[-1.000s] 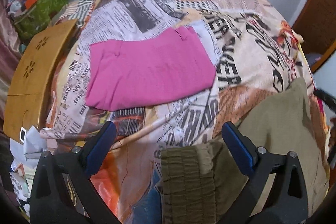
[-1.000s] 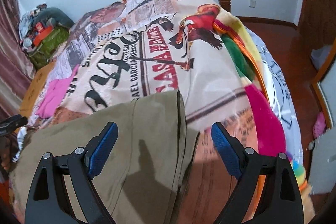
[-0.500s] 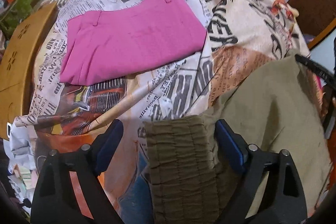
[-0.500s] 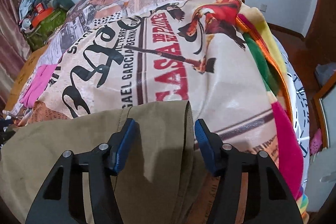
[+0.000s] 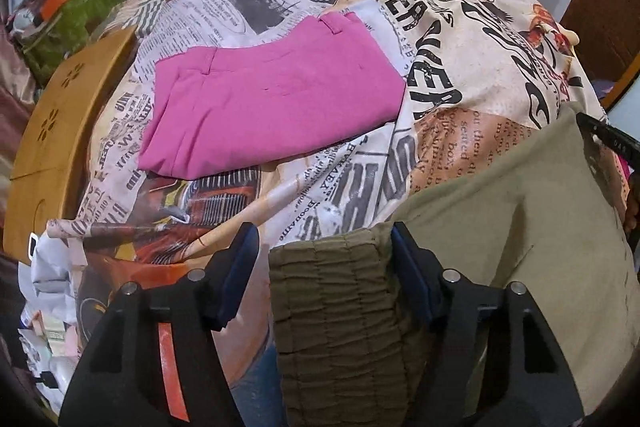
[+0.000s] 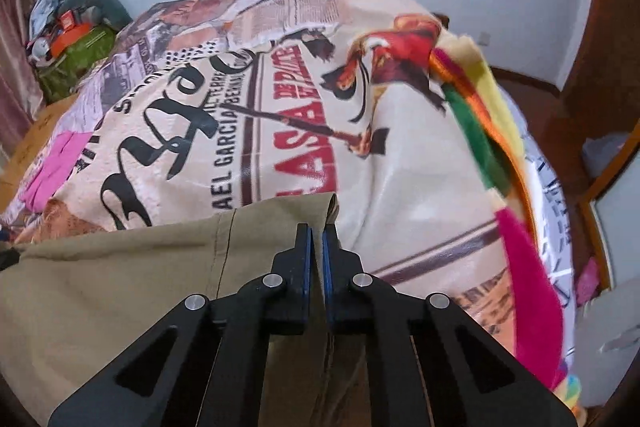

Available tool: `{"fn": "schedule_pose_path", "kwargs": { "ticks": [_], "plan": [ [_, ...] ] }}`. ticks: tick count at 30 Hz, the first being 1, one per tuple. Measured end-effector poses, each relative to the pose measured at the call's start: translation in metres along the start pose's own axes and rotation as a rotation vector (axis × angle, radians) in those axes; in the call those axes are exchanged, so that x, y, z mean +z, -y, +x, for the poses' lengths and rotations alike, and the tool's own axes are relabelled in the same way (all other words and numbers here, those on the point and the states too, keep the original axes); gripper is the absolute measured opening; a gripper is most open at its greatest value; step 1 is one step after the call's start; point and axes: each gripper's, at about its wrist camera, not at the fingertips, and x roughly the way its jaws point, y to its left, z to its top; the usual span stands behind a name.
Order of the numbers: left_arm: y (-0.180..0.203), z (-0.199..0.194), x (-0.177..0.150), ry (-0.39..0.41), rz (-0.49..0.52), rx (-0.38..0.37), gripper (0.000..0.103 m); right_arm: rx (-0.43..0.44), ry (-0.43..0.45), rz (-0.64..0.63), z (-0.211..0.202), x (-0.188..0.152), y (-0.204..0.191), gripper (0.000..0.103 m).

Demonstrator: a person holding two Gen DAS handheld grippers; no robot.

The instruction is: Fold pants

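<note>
Pink pants (image 5: 272, 107) lie folded on the bed (image 5: 460, 39); left gripper (image 5: 324, 247) fingers closing, still loose around the olive pants (image 5: 500, 227) elastic waistband, right gripper (image 6: 316, 239) fingers clamped on their hem; olive pair unfolded.

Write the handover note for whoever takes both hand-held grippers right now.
Right hand-held gripper: jaws have just closed, shut on the hem end of the olive pants.
Left hand-held gripper: jaws have just been closing around the elastic waistband; one pad is at the band's edge, the other still apart, so not yet gripped.
Olive pants lie spread flat on the printed bedspread, at its near edge.
Pink pants already lie folded farther back on the bedspread.
Done: the pink pair; the hem of the olive pair is gripped.
Left: close on the waistband, then fold the olive pair.
</note>
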Motion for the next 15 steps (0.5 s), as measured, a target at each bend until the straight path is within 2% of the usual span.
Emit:
{"fn": "schedule_pose_path", "kwargs": {
  "ticks": [4,9,13,15],
  "plan": [
    [0.001,-0.001,0.003,-0.008,0.01,0.004,0.069,-0.02,-0.021,-0.017,0.001,0.003,-0.004,0.006],
    [0.001,-0.023,0.01,0.022,0.011,0.028,0.069,0.009,-0.081,0.005,-0.016,0.01,0.0,0.009],
    [0.004,-0.048,0.014,0.084,0.03,0.062,0.071,0.045,-0.067,-0.035,-0.044,0.012,-0.013,0.038],
    [0.007,-0.06,0.016,0.113,0.039,0.048,0.08,0.078,-0.048,-0.07,-0.061,0.012,-0.027,0.047]
  ]
}}
